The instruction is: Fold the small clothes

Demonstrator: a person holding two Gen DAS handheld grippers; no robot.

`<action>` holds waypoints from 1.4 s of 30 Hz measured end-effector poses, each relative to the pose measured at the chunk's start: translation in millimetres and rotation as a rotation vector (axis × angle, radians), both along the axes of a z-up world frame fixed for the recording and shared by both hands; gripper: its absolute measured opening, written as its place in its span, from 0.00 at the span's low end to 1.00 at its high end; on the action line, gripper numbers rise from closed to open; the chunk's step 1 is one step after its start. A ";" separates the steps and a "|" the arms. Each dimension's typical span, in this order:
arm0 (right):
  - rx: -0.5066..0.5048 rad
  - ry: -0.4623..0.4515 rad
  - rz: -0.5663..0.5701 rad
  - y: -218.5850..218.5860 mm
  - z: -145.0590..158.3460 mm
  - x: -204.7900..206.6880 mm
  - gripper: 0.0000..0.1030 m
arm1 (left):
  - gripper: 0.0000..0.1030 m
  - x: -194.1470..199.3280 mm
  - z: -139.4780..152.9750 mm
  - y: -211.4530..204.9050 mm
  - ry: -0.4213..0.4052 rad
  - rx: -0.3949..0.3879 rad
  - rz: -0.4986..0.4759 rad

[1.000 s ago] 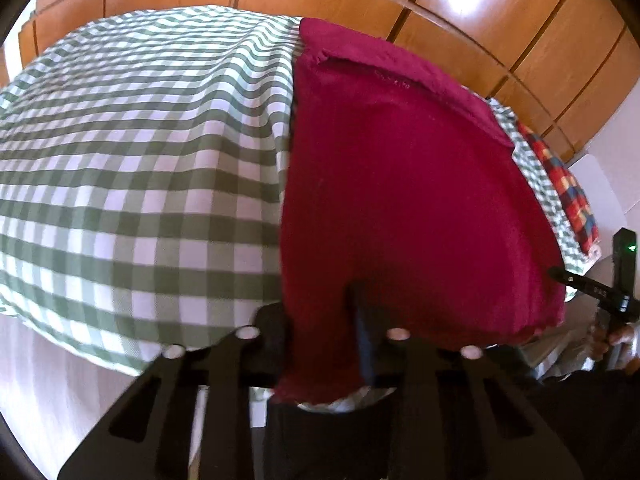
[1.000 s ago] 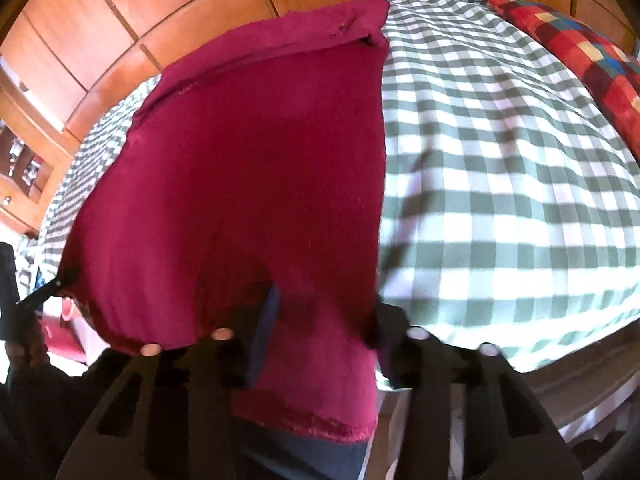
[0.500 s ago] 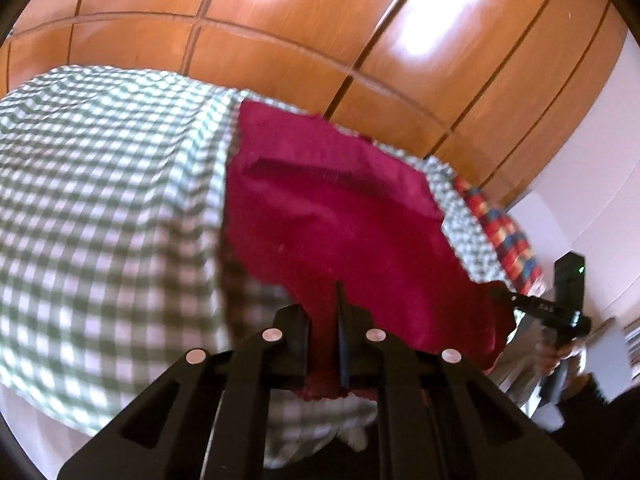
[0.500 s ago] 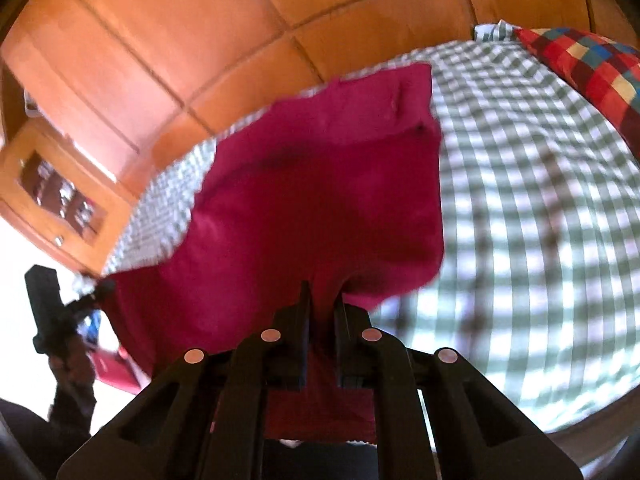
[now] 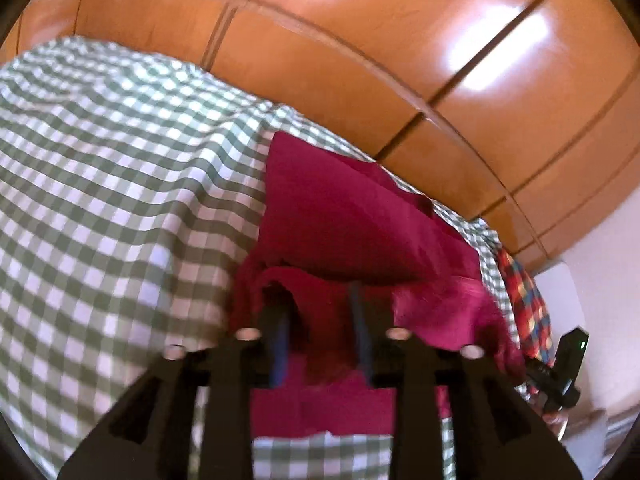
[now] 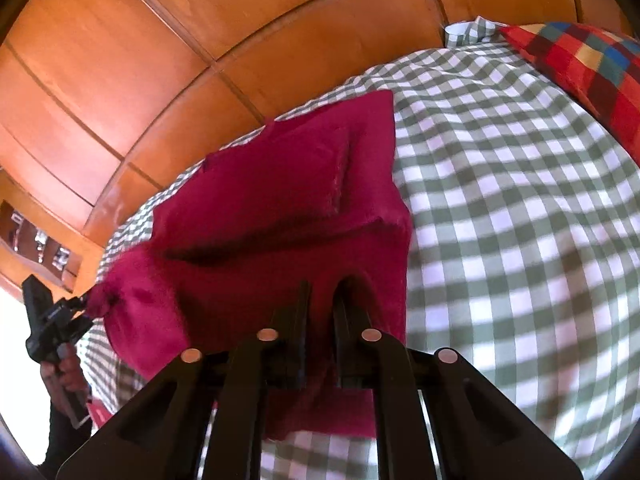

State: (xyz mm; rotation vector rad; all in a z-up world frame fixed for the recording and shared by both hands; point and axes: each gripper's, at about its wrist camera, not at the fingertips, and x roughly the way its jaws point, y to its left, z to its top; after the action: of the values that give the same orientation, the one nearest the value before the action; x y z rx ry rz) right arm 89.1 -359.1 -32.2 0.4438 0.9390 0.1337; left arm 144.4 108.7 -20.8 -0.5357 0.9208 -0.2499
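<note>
Your dark red fabric garment [image 5: 344,216] lies doubled over on the green-and-white checked bedspread [image 5: 112,184], near its far edge by the glossy orange-brown wooden panel wall [image 5: 360,60]. Your left gripper [image 5: 318,300] has its jaws parting, the near hem of the garment loose between them, pads clear of the cloth. Your right gripper [image 6: 322,296] is also opening, jaws only narrowly apart; red cloth sits in the gap, but you can't tell if the pads still pinch it. A red, blue and yellow checked pillow [image 6: 588,76] sits at the bedspread's right end. The frames are slightly blurred.
</note>
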 end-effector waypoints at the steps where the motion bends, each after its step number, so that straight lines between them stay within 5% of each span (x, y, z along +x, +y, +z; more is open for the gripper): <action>1: 0.019 -0.003 0.004 -1.2 1.3 3.5 0.23 | 0.51 3.5 -0.8 2.2 0.003 -0.006 0.022; 2: 0.050 -0.011 0.006 -3.3 4.3 3.0 0.42 | 0.57 4.8 -0.3 6.0 -0.005 0.001 0.054; 3: 0.065 -0.030 0.000 -5.6 8.5 -0.5 0.76 | 0.61 3.4 1.0 8.9 -0.022 0.014 0.079; 4: 0.076 -0.058 -0.018 -10.1 12.8 -5.7 0.86 | 0.62 1.4 0.2 12.8 -0.026 0.018 0.081; 6: 0.114 -0.109 -0.044 -22.3 21.3 -21.0 0.88 | 0.63 -3.6 -3.9 21.5 -0.023 0.005 0.092; 11: 0.065 -0.061 -0.047 -34.2 6.9 -55.6 0.88 | 0.62 -32.3 -26.1 25.0 -0.007 -0.005 0.028; 14: 0.014 -0.004 -0.019 -23.4 -13.8 -66.6 0.88 | 0.45 -48.2 -43.1 5.5 0.015 0.075 -0.064; 16: -0.014 0.000 -0.017 -18.9 -21.7 -65.0 0.84 | 0.35 -53.8 -49.6 -6.4 0.013 0.143 -0.089; 20: -0.055 0.028 -0.010 -4.0 -35.7 -41.7 0.38 | 0.28 -49.9 -53.5 -16.0 -0.034 0.174 -0.087; 22: -0.121 0.049 0.014 5.6 -40.8 -34.1 0.30 | 0.14 -46.1 -54.9 -14.0 -0.025 0.181 -0.074; 24: -0.123 0.047 0.032 5.7 -37.5 -36.9 0.21 | 0.10 -43.4 -55.0 -11.9 -0.015 0.177 -0.069; 32: -0.143 0.049 0.085 6.1 -26.5 -82.8 0.18 | 0.09 -74.4 -49.7 -11.5 0.001 0.190 -0.137; 42: -0.170 0.129 0.153 -3.7 -23.8 -149.9 0.18 | 0.09 -175.9 -52.9 -16.0 0.061 0.125 -0.208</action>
State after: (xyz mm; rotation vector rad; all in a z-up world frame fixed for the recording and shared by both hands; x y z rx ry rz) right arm -60.9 -362.9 -56.0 0.2245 1.1022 0.1643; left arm -31.4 92.7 -73.7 -0.3336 1.0457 -0.3624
